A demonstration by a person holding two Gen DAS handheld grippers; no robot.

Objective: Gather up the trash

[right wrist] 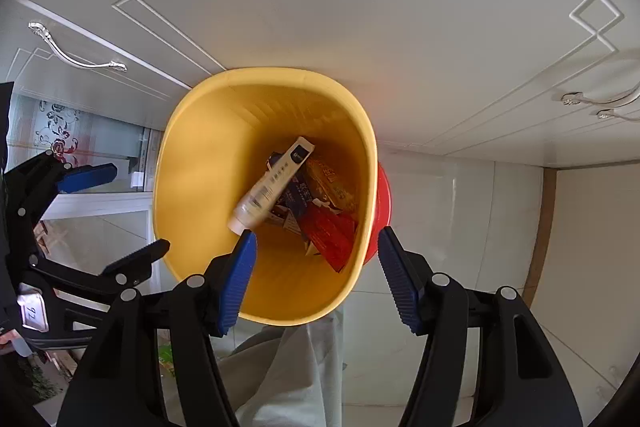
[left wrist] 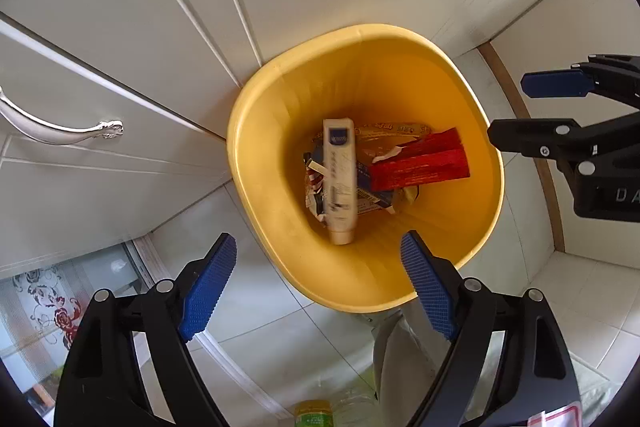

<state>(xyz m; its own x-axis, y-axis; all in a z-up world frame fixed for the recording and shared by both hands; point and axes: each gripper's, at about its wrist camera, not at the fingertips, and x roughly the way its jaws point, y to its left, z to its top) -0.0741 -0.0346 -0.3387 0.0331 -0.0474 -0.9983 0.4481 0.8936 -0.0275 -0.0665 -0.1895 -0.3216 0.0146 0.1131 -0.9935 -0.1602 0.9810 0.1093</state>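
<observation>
Both my grippers [left wrist: 318,281] [right wrist: 316,275] empty, jaws apart | bin [left wrist: 260,131] mid-frame; tube [left wrist: 339,183], red box [left wrist: 420,167] seemingly landed | lift straight up, clear the rim

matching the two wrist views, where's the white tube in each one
Left wrist: white tube stands near-vertical, left of centre inside the yellow bin, cap toward the bottom.
Right wrist: white tube runs diagonally, cap at lower left.
Shared landmark: red packet beside it.
</observation>
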